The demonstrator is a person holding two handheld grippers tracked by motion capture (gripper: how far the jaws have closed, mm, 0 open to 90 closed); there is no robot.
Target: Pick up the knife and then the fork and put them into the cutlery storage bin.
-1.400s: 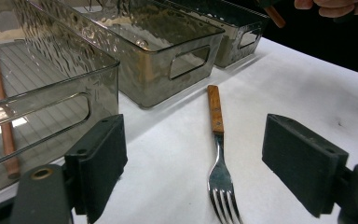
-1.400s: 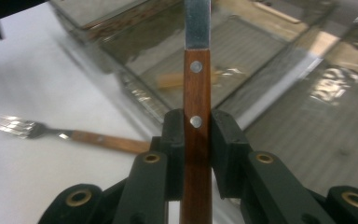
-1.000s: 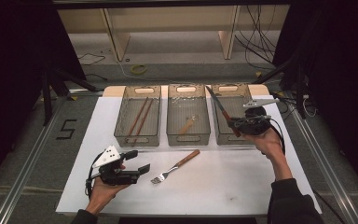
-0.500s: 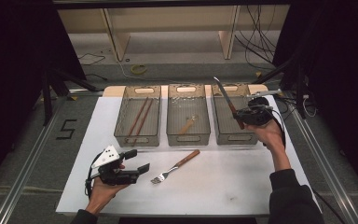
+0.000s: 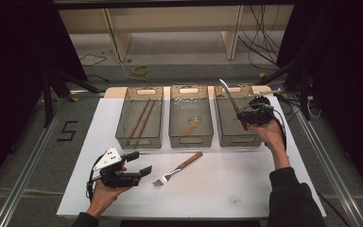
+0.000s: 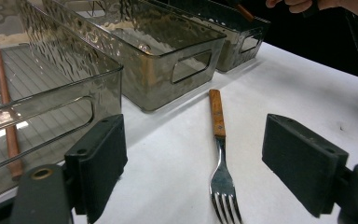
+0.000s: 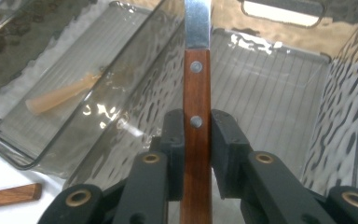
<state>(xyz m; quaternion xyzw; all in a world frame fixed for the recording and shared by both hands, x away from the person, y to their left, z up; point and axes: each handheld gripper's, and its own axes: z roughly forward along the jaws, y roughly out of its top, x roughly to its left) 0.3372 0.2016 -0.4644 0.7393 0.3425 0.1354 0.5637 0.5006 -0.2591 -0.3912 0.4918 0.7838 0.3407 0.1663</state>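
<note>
Knife [image 5: 232,102]: your wooden-handled, steel-bladed piece, clamped at the handle, tilted blade-up above the right bin [image 5: 227,126].

Glossy steel blade and smooth wooden handle on the knife [image 7: 196,93]; rippled clear-plastic bin [image 7: 307,93].

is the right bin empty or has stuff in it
Empty: the right bin shows only its bare ribbed floor. The knife is above it, clamped in the right gripper.

Brown wooden handle with silver blade seen on the knife [image 7: 196,107] (rivets silver too), bins [image 5: 237,120] smoky grey.
</note>
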